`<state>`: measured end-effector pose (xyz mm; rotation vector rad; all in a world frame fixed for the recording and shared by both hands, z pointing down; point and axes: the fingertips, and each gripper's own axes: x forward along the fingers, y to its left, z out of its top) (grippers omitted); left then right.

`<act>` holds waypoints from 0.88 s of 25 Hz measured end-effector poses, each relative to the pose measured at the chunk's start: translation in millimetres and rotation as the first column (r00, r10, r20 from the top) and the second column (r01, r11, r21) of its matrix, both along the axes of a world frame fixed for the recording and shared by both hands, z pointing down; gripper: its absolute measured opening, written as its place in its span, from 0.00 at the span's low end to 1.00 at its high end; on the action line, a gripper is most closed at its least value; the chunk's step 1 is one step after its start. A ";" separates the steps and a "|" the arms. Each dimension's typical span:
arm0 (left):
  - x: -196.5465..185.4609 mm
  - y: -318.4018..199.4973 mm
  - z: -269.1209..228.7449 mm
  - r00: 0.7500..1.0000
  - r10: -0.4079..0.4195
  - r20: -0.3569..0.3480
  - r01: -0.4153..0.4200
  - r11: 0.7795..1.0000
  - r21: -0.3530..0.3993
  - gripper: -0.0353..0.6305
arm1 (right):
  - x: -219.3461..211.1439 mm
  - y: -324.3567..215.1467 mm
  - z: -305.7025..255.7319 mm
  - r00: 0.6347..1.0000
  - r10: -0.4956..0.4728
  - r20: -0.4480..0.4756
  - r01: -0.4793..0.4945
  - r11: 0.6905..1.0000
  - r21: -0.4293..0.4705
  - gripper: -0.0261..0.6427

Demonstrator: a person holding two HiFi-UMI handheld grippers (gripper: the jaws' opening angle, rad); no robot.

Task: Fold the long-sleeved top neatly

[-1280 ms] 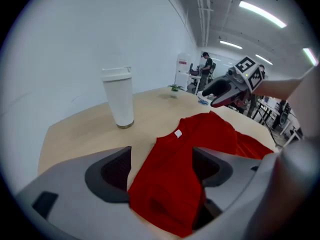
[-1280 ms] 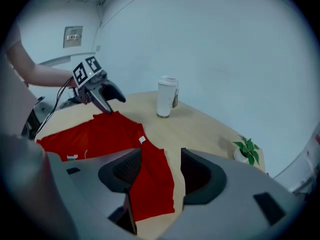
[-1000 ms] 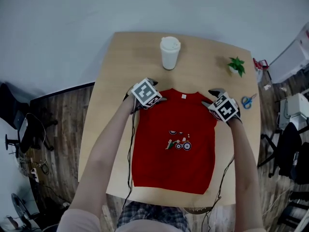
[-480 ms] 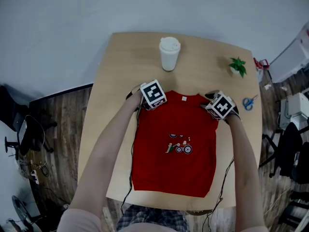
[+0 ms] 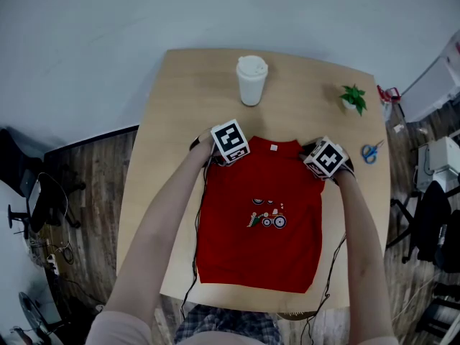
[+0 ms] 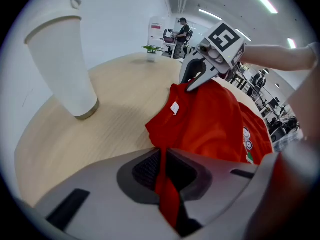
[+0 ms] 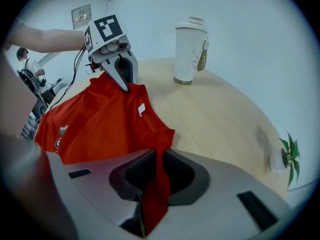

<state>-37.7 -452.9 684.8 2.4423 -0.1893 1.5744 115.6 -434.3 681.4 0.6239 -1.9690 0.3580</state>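
Note:
The red top [image 5: 262,221] lies flat on the wooden table [image 5: 165,178], collar at the far side, with a small print on its chest. My left gripper [image 5: 224,149] sits on its left shoulder. Its jaws are closing, and a fold of red cloth [image 6: 162,134] is pinched between the pads. My right gripper [image 5: 321,158] sits on the right shoulder, also closing with red cloth [image 7: 159,149] squeezed between its jaws. Each gripper view shows the other gripper biting the far shoulder: the right gripper [image 6: 192,79] and the left gripper [image 7: 122,76].
A white lidded cup [image 5: 251,80] stands beyond the collar at the table's far side. A small green plant [image 5: 352,98] and blue scissors [image 5: 370,151] are at the far right. The shirt's hem lies close to the table's near edge.
Both grippers came down onto the shirt's shoulders and drew inward a little. Their jaws, spread open before, have closed on the red cloth.

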 end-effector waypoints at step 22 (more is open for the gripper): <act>-14.6 36.2 -130.1 0.986 -0.003 -0.165 0.060 0.939 0.340 0.08 | -6.6 43.0 -133.9 0.995 0.047 0.087 -0.069 0.962 0.266 0.08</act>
